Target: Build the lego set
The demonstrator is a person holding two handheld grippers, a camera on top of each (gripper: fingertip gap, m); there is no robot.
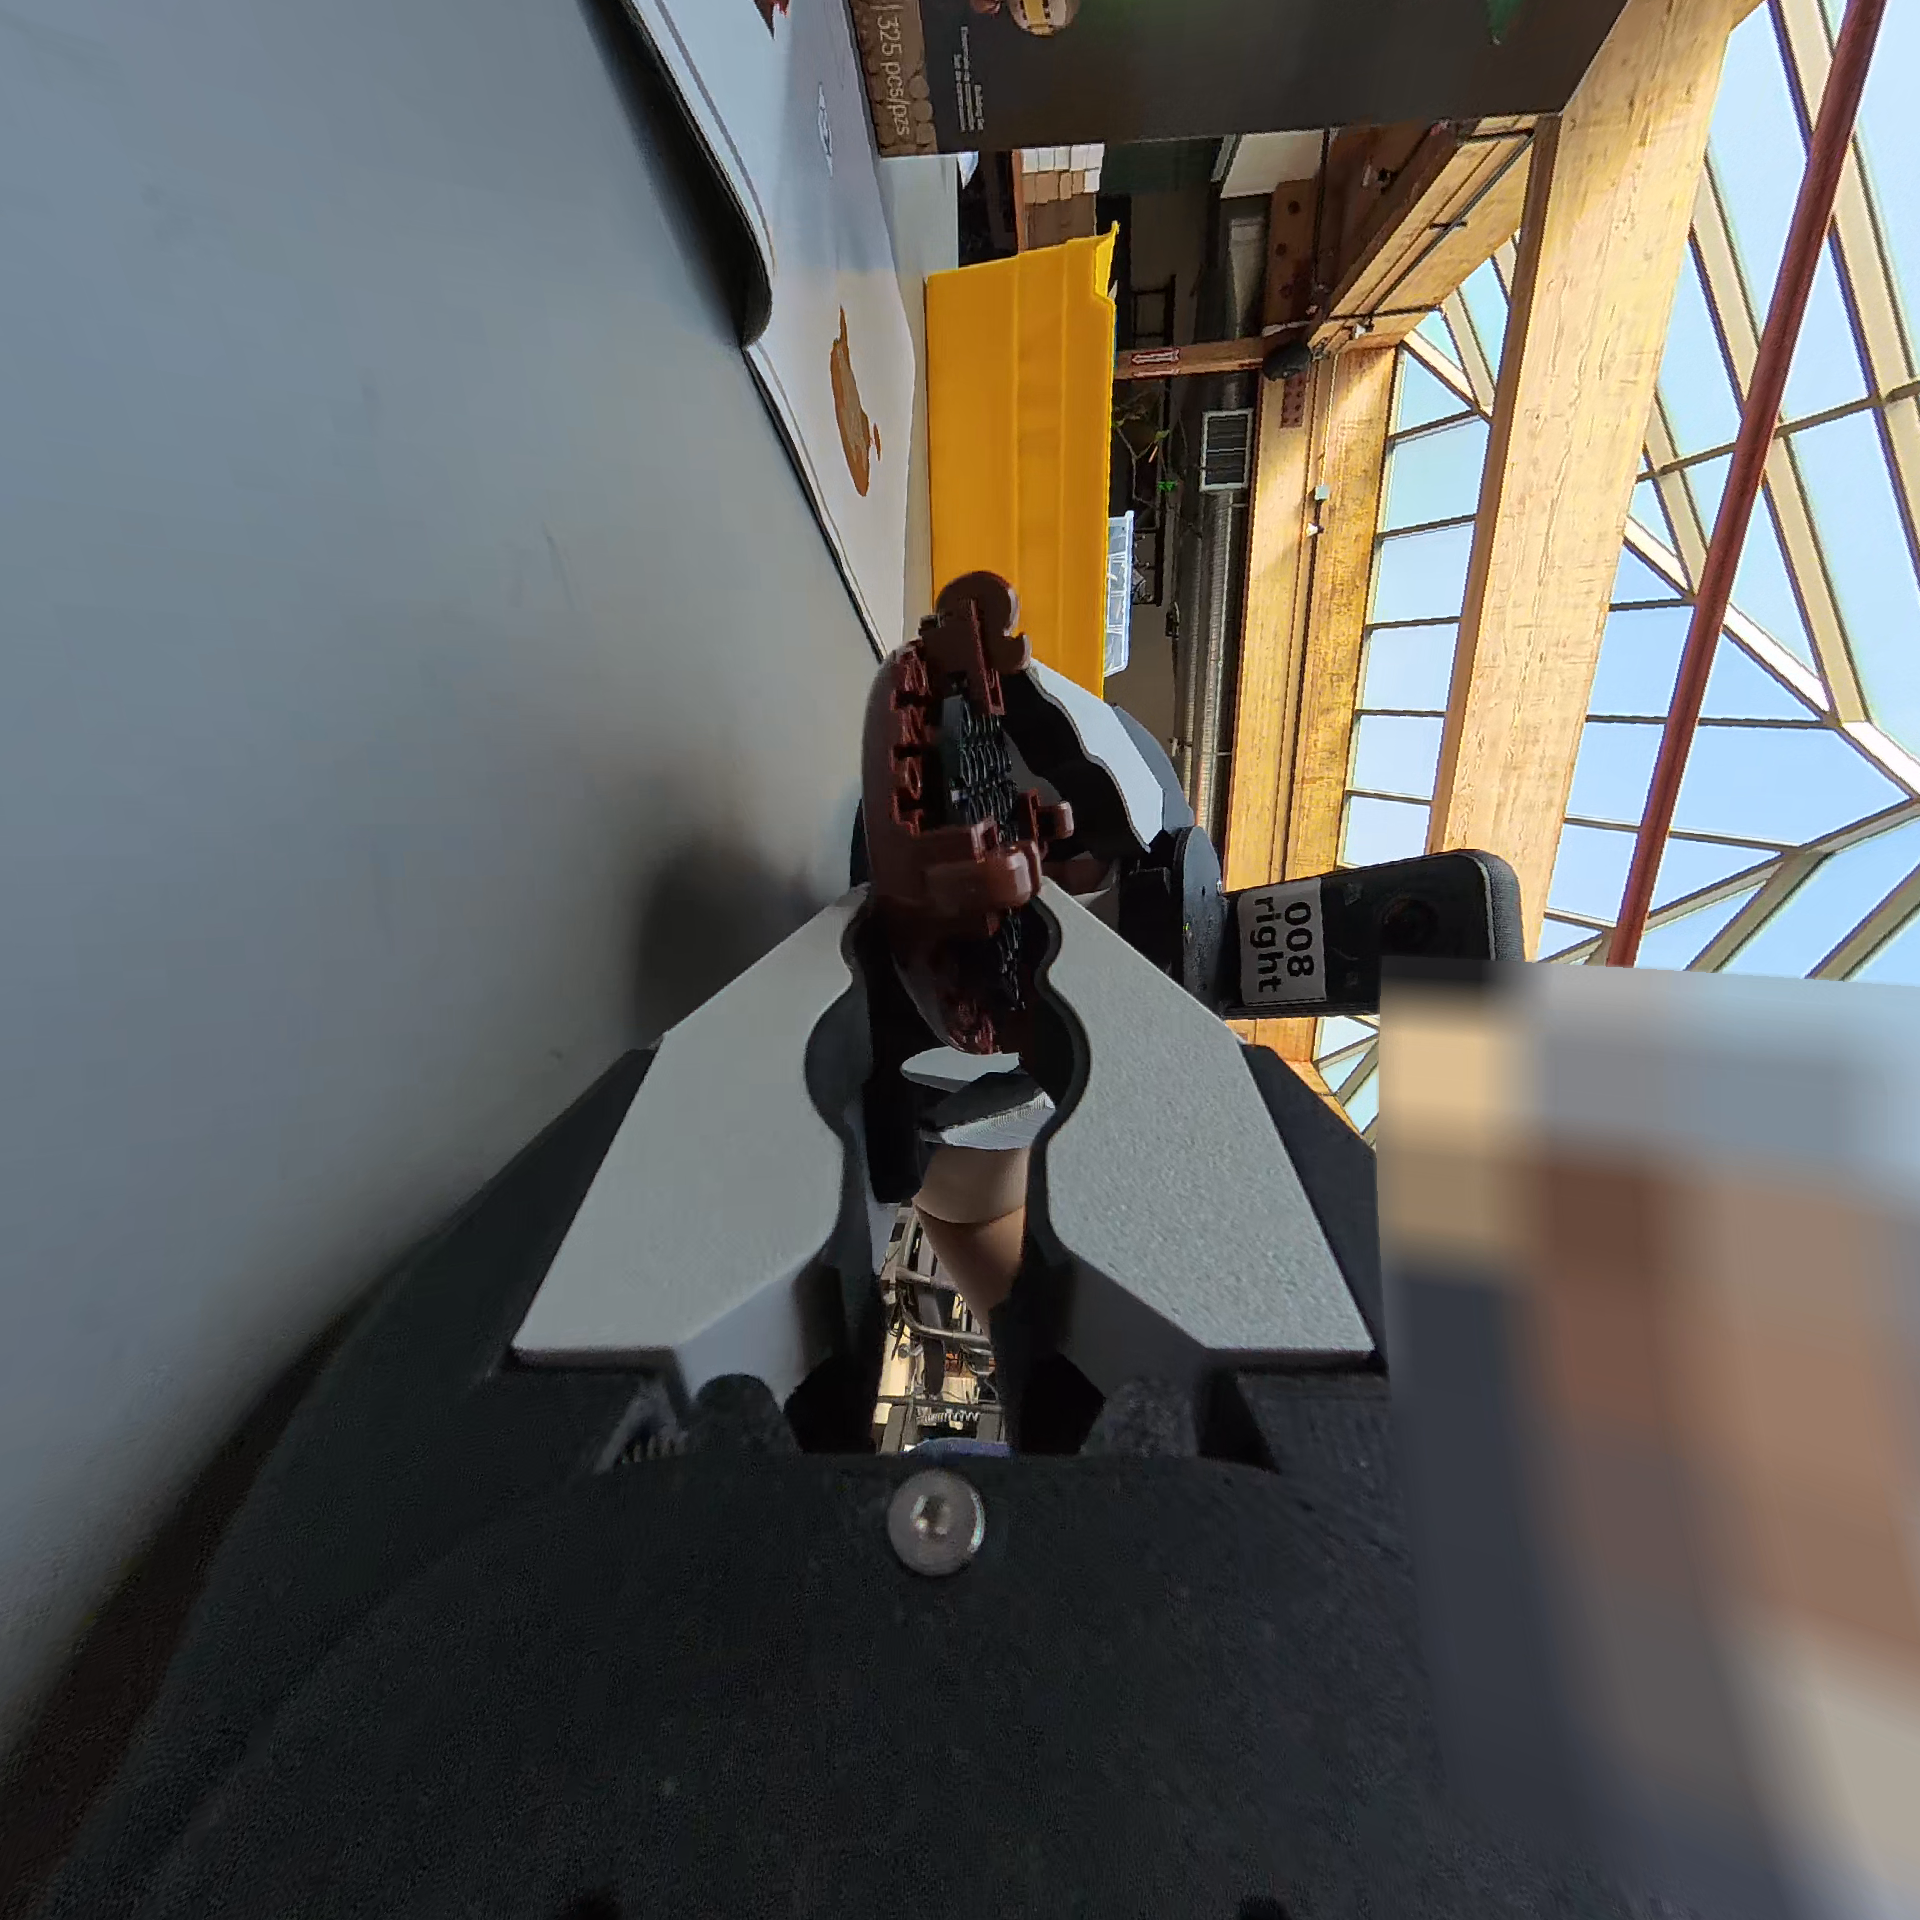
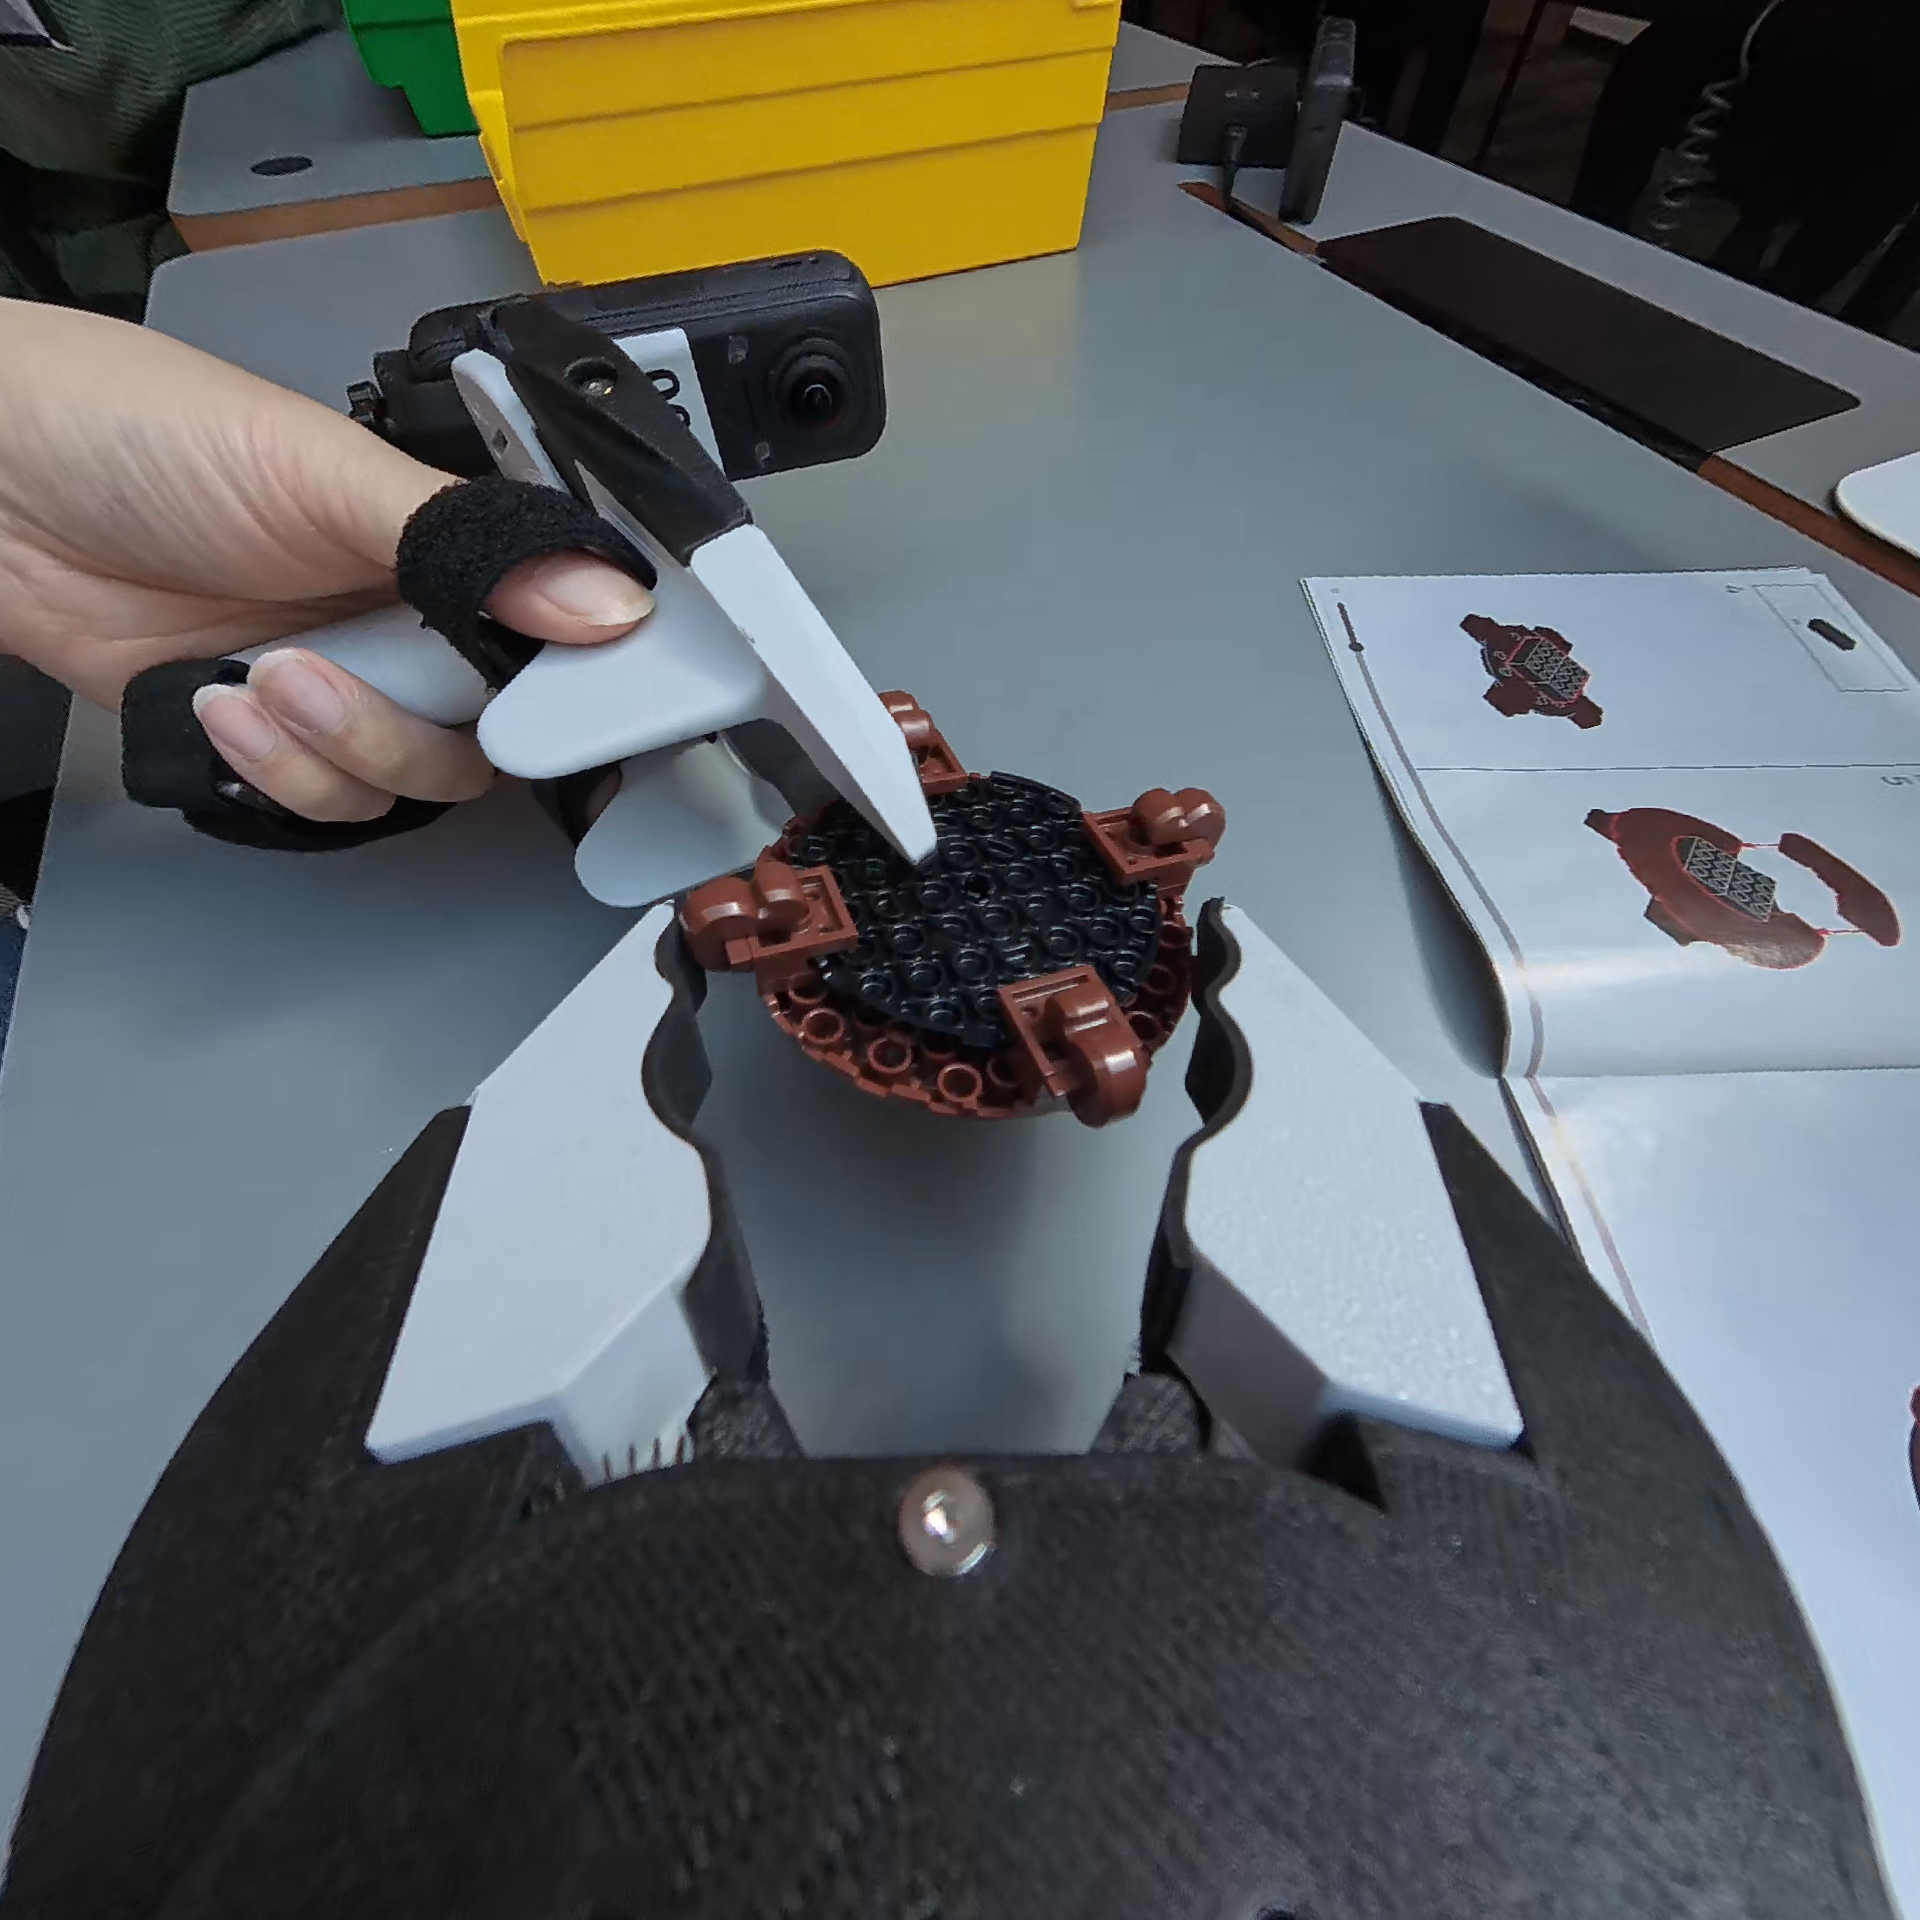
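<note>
A round lego assembly (image 2: 997,966) has a black studded disc on a reddish-brown round plate, with brown clip pieces around its rim. My left gripper (image 1: 951,914) is shut on it, and the assembly (image 1: 966,831) stands edge-on between the fingers. In the right wrist view a hand holds that gripper at the left. Its upper finger (image 2: 821,707) presses on the black disc and the lower finger goes under the plate. My right gripper (image 2: 945,925) is open and empty, its fingertips on either side of the assembly. One of its fingers (image 1: 1112,758) shows behind the assembly.
An open instruction booklet (image 2: 1662,831) lies on the grey table (image 2: 1091,468) to the right. A yellow bin (image 2: 790,135) and a green bin (image 2: 405,62) stand at the back. A black flat device (image 2: 1579,322) lies at the far right. The dark set box (image 1: 1195,73) stands beyond the booklet. The grippers are tip to tip, or close to it.
</note>
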